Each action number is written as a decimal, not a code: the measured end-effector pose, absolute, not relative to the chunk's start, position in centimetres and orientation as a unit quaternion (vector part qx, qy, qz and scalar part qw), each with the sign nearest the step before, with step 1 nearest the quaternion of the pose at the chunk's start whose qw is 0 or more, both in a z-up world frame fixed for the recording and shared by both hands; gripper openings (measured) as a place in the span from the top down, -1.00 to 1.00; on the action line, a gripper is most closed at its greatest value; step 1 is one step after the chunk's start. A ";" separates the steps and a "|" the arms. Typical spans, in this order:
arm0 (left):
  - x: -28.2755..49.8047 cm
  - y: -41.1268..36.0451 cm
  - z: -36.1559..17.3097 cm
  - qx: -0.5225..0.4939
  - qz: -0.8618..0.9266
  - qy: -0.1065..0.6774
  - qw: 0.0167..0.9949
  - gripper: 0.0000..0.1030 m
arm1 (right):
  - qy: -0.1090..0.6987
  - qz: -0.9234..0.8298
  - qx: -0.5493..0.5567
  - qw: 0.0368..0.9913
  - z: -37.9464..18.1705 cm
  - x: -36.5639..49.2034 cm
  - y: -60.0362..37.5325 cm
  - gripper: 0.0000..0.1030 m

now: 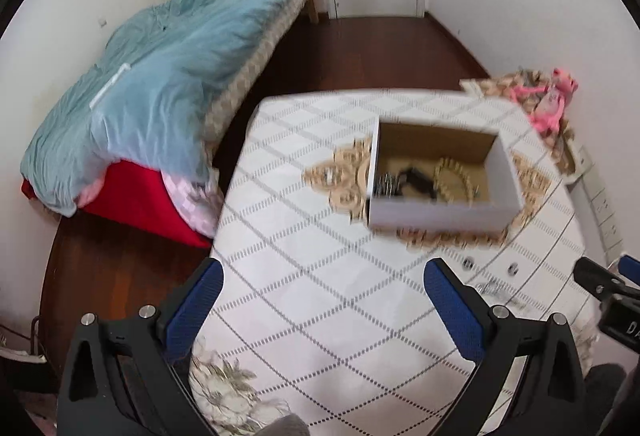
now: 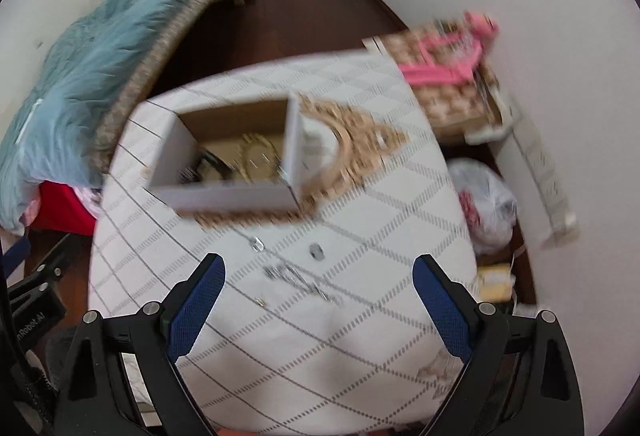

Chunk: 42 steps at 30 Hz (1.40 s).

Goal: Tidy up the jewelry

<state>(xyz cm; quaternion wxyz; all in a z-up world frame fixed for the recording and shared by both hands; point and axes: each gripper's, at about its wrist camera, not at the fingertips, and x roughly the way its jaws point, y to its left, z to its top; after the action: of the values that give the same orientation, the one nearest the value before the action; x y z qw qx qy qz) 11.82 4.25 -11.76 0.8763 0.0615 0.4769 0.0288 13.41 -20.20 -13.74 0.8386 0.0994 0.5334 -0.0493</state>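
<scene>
While a beaded necklace (image 1: pixel 454 176) and dark pieces already lie in the box (image 1: pixel 436 214), small silver pieces (image 2: pixel 298 276) remain loose on the bench (image 2: pixel 360 236); the left gripper (image 1: pixel 324 306) and right gripper (image 2: pixel 318 298) both gape wide, empty.

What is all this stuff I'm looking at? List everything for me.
Table: one, white cloth with grey diamonds, centre.
Box: one, white outside, brown inside, open, on table.
Jewelry in box: several pieces, gold and dark, blurred.
Loose jewelry: a few small silvery pieces, on table before box.
Bed: one, blue quilt, left.
Pink toy: one, beyond table.
Plastic bag: one, white, on floor.
Left gripper: blue pads, open, empty.
Right gripper: blue pads, open, empty.
</scene>
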 end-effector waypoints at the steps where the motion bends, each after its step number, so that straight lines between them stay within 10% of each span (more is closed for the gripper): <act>1: 11.6 4.1 -12.8 0.062 0.028 0.485 0.872 -0.99 | 0.540 -0.050 0.104 0.834 -14.7 13.1 -20.6 -0.87; 5: 11.2 2.9 -16.5 0.067 0.023 0.518 0.852 -0.99 | 0.560 -0.058 0.121 0.818 -18.9 12.1 -22.4 -0.48; 14: 10.3 -2.8 -21.2 0.051 -0.043 0.544 0.836 -0.91 | 0.573 -0.097 0.139 0.802 -22.3 10.6 -25.4 -0.45; 28: 10.5 -8.1 -23.8 0.071 -0.105 0.536 0.835 0.85 | 0.573 -0.116 0.150 0.798 -23.6 10.1 -28.0 -0.45; 42: 10.4 -1.0 -20.9 0.031 -0.078 0.528 0.845 0.96 | 0.566 -0.024 0.181 0.804 -22.9 11.0 -24.7 -0.38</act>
<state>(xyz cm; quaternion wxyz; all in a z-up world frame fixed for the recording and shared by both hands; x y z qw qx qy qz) 10.42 -0.96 -20.94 0.8450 0.0309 0.5282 -0.0783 10.96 -24.69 -22.89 0.8042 0.1806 0.5658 -0.0241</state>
